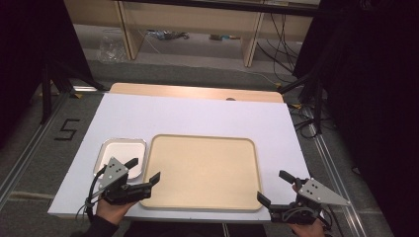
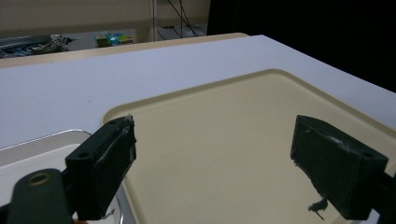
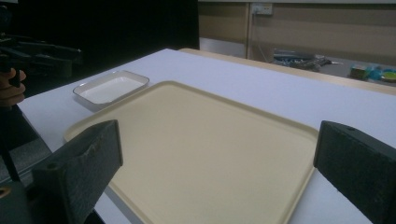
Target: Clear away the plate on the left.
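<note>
Beige rectangular plastic tray (image 1: 202, 170), centre of white table (image 1: 197, 113); no readable label. Small white metal-rimmed dish (image 1: 123, 154) touching its left edge. Left gripper (image 1: 146, 170), right gripper (image 1: 274, 186): jaws spread, holding nothing. Floor mark (image 1: 66, 129): "5".

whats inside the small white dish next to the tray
Nothing that shows: the white dish looks bare inside. In the high view the left gripper covers its near corner, beside the beige tray.
</note>
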Tool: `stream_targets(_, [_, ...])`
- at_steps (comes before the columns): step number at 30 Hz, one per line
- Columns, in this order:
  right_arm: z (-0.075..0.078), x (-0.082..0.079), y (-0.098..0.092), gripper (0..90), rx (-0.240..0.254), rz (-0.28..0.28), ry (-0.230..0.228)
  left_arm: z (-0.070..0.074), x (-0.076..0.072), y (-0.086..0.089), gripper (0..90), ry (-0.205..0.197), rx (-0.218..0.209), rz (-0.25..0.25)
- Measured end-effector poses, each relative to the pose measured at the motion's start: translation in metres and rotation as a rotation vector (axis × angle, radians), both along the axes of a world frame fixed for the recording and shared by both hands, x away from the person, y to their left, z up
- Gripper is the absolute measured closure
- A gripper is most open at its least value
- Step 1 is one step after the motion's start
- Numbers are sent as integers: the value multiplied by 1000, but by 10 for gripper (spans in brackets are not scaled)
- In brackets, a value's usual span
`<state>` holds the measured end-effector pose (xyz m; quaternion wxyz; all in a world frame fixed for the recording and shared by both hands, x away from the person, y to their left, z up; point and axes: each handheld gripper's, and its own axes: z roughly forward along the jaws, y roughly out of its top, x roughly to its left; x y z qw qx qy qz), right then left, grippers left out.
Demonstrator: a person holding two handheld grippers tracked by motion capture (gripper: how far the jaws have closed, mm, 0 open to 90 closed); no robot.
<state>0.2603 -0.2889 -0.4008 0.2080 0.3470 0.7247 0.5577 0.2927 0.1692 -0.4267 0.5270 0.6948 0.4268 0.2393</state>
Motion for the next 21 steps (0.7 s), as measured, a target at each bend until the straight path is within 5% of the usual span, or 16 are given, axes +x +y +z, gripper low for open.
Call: stream_targets(21, [0,0,0,19,6,5,-2,-2,13,21,144,66,3,71])
